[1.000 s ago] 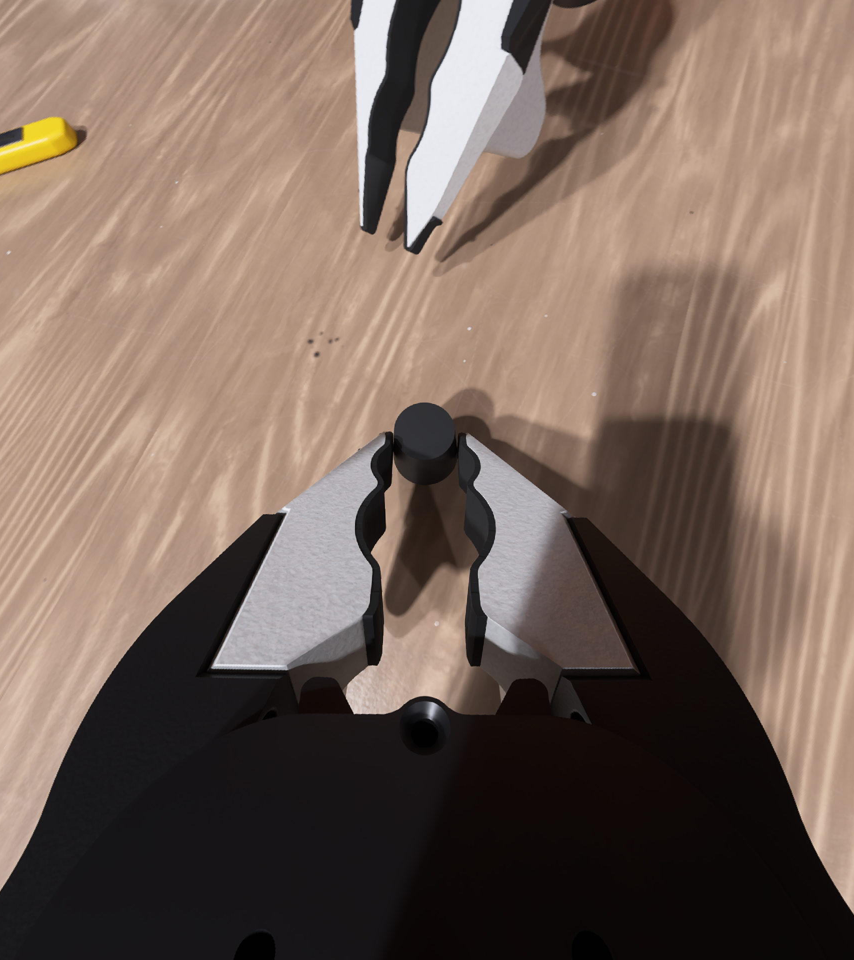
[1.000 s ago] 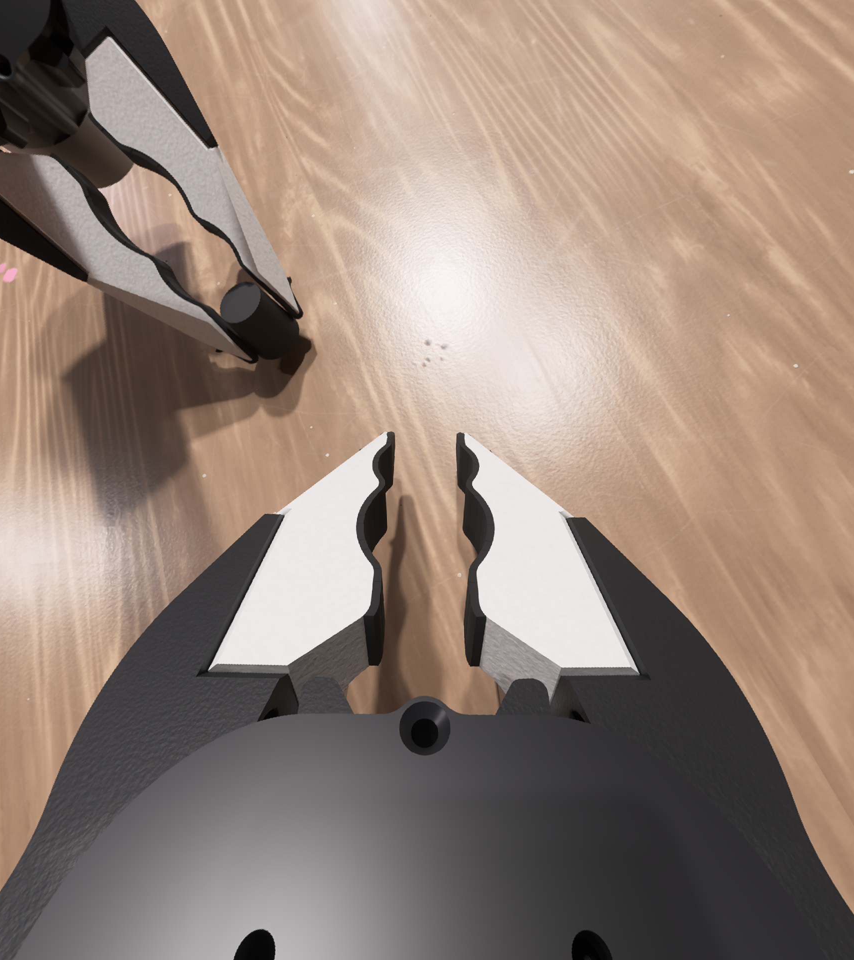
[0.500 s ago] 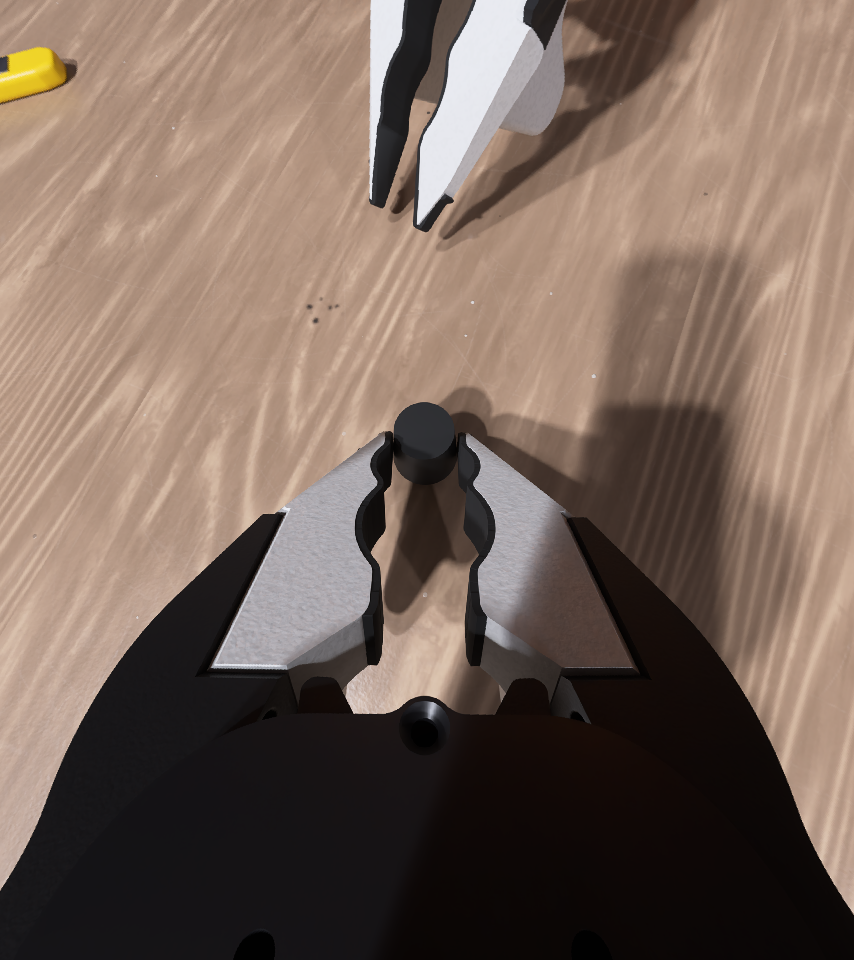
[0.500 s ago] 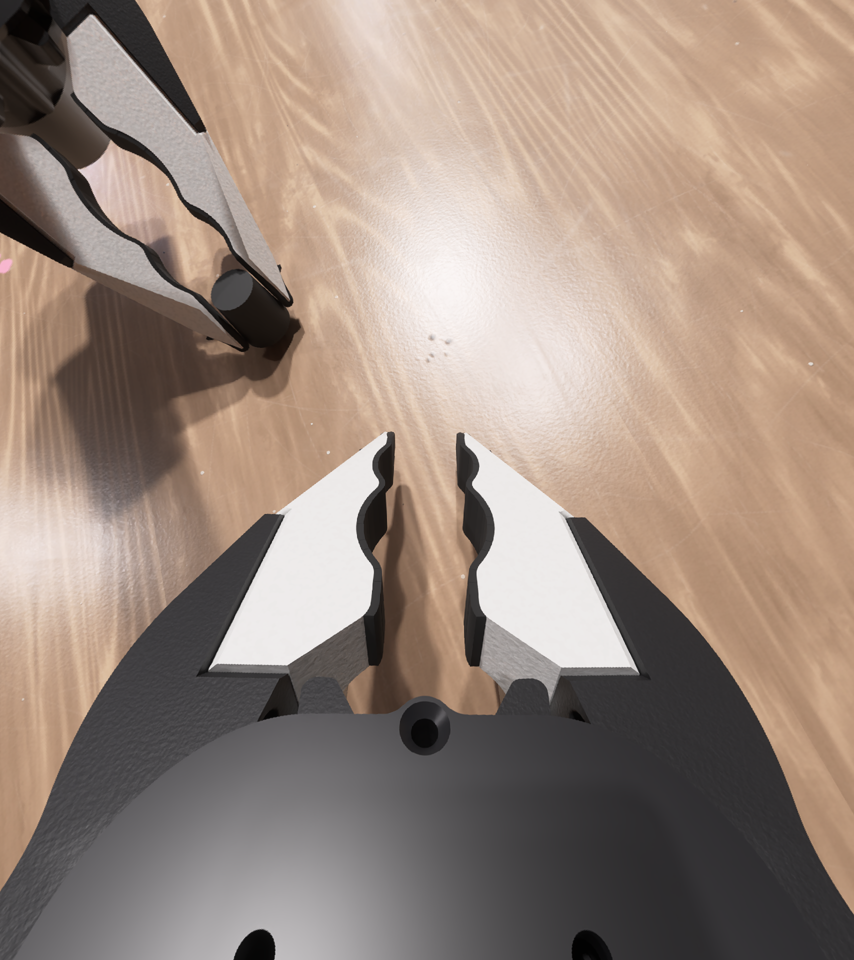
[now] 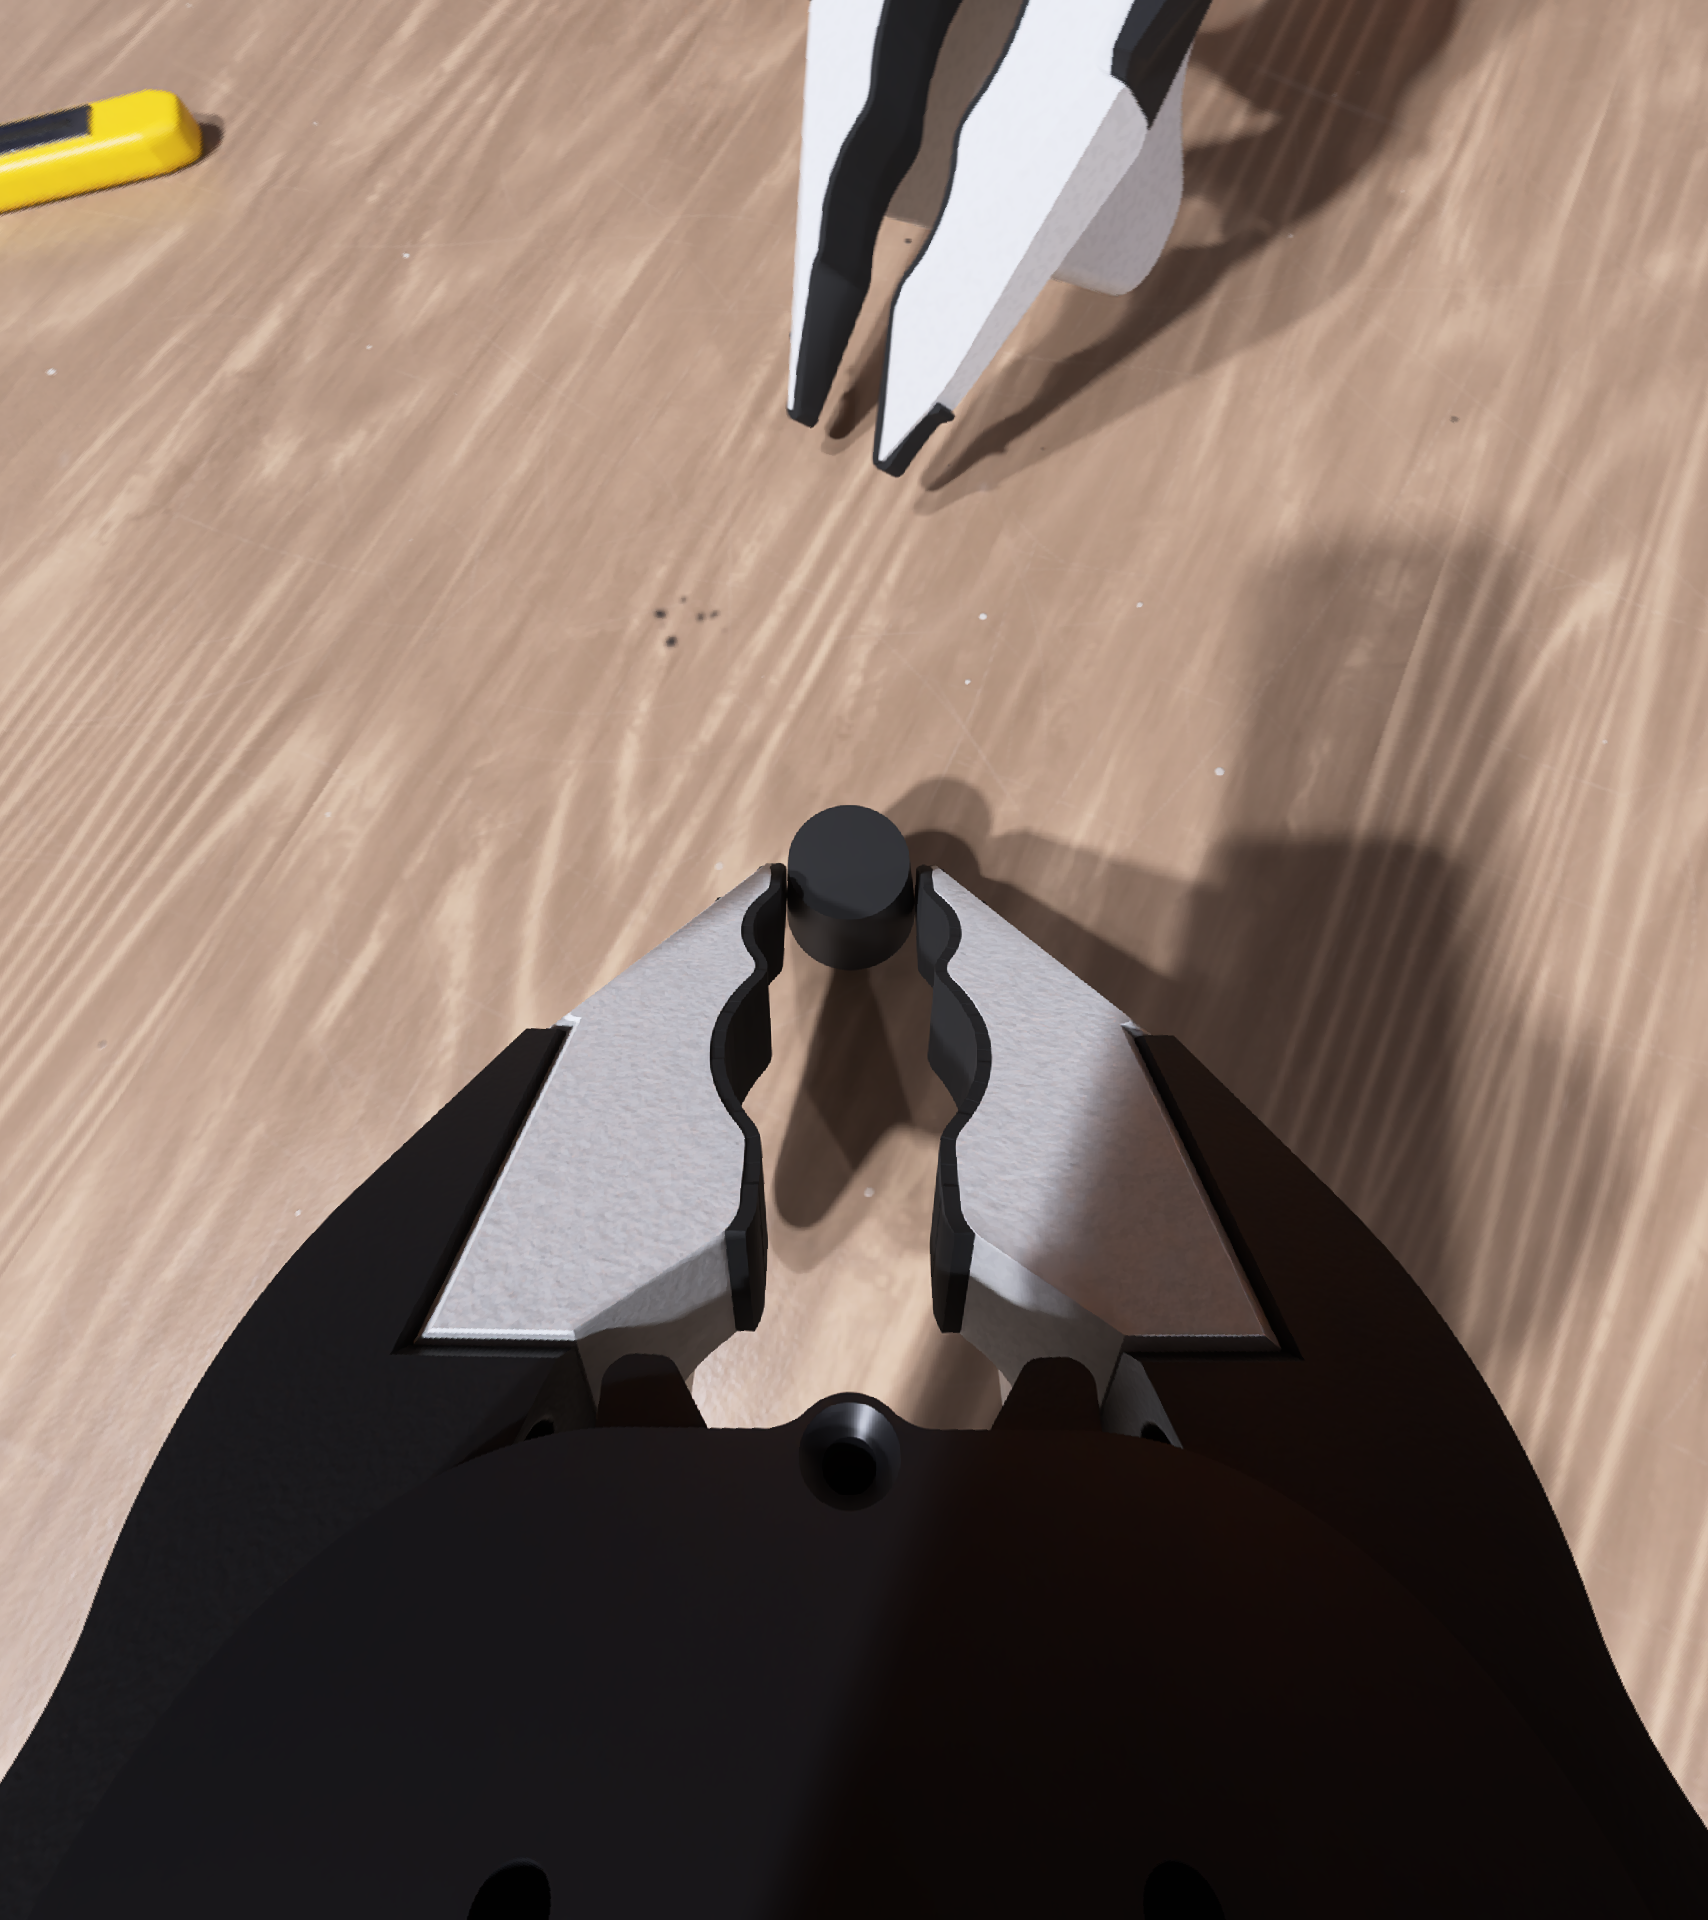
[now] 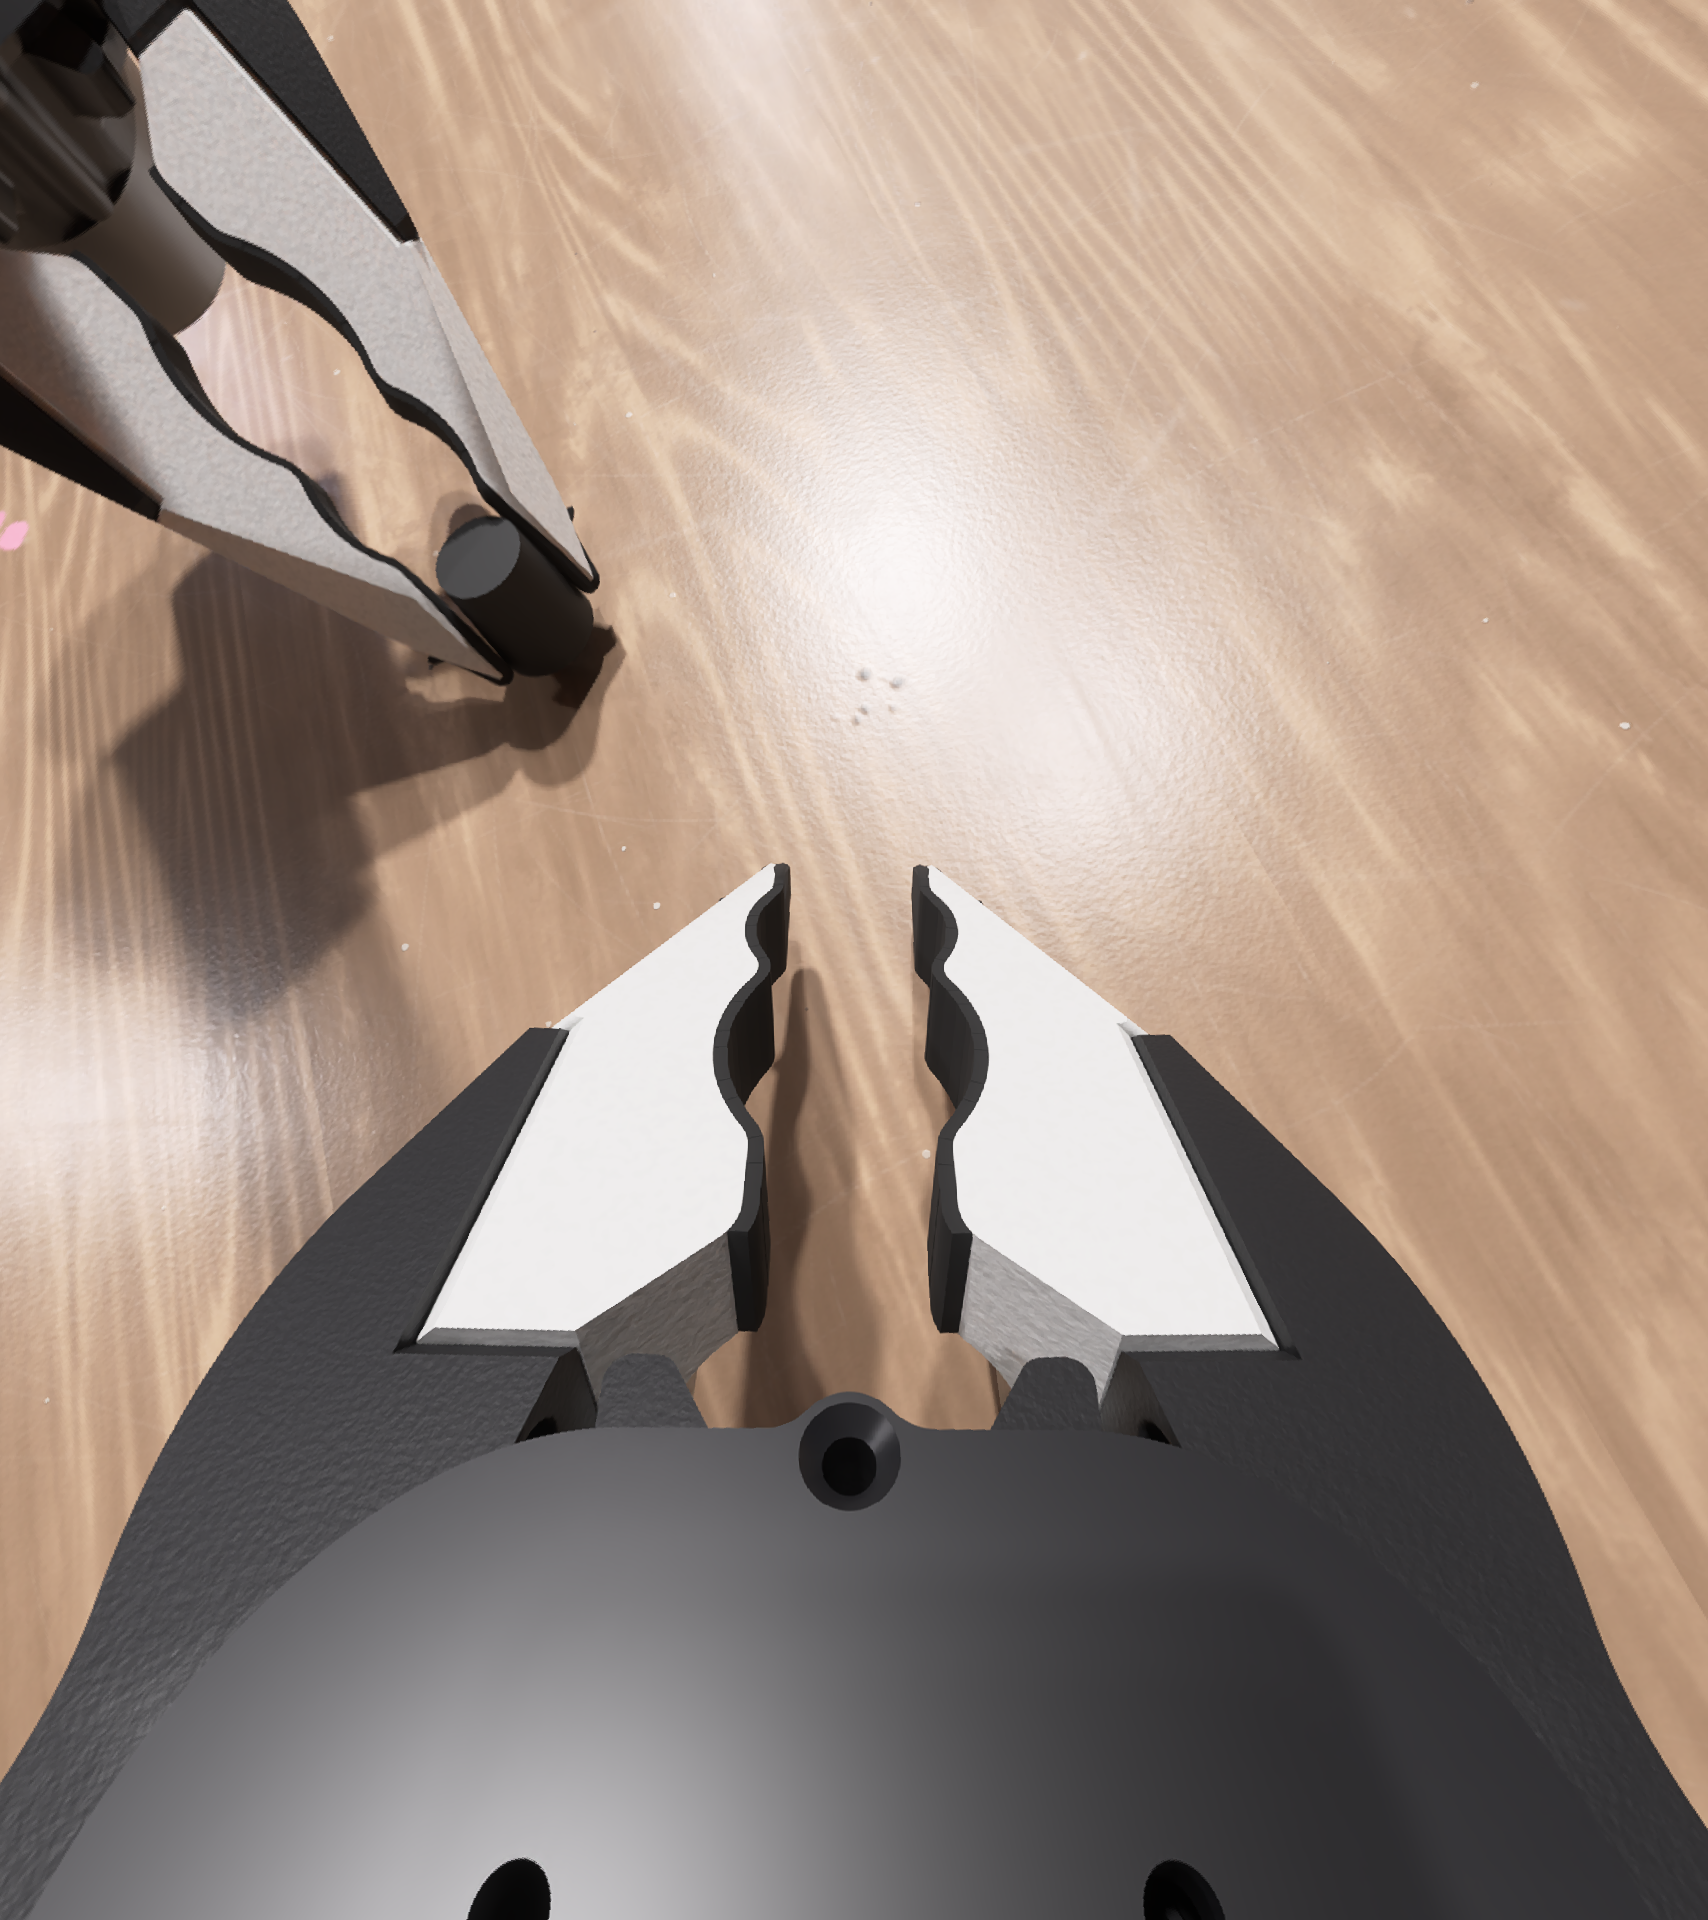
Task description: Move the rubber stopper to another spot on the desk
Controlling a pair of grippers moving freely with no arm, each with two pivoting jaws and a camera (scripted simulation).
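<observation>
The left gripper (image 5: 850, 883) holds the rubber stopper (image 5: 848, 891) between the tips of its jaws. The stopper is small, black and round, a bit like a short fat plug. Its flat top faces up, and both jaw tips press on its sides. It sits low over the bench (image 5: 310, 623), and its dark shadow lies right under it, but I cannot tell if it touches the wood. The bench is brown wood with pale streaks. In the right wrist view the same stopper (image 6: 486, 566) shows in the upper left, pinched at the tip of the left gripper (image 6: 528, 613). The right gripper (image 6: 850, 883) has its jaws a little way apart, with nothing between them, only bare bench below. It points down at the bench a short way from the stopper, and in the left wrist view its white fingers (image 5: 995, 260) hang close to the wood. A yellow knife (image 5: 50, 156) with a black slider lies flat, far off to the left, well apart from both grippers.
</observation>
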